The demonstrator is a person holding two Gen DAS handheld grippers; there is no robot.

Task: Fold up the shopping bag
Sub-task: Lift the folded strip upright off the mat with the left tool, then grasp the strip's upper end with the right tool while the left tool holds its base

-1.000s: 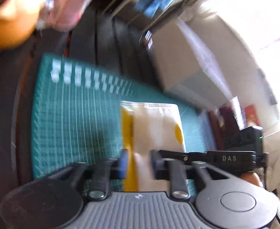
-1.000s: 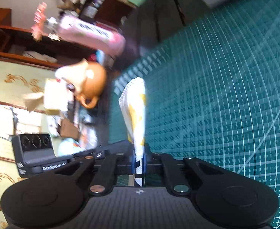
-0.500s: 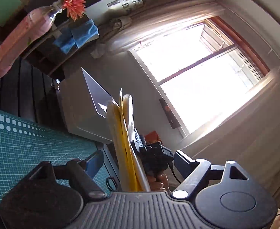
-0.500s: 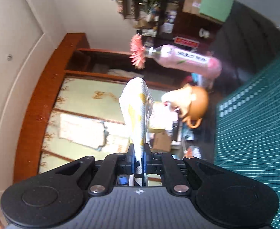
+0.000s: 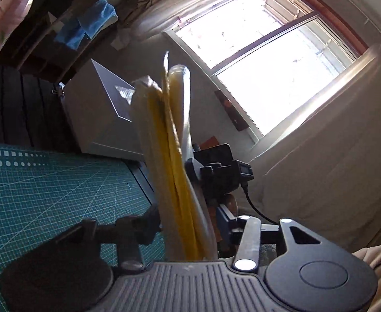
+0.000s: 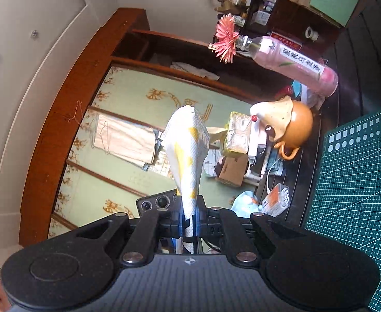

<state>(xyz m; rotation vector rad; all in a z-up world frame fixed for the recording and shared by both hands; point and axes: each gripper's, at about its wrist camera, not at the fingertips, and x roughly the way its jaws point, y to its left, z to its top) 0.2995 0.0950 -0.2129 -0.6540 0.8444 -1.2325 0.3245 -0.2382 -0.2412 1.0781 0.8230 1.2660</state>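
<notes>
Two claws are being held up off a green cutting mat (image 5: pixel 47 195), each gripping the bag (image 5: pixel 175 171), a folded white one with yellow patches. The left claw (image 5: pixel 188 223) has just been closing, and its jaws are now pressing the thick bundle of bag layers from both sides. The right claw (image 6: pixel 189 225) is being kept nearly together, clamped on a thin edge of the bag, which is standing up past its blue pads (image 6: pixel 181 223). A bright window (image 5: pixel 268 59) is being faced by the left camera.
</notes>
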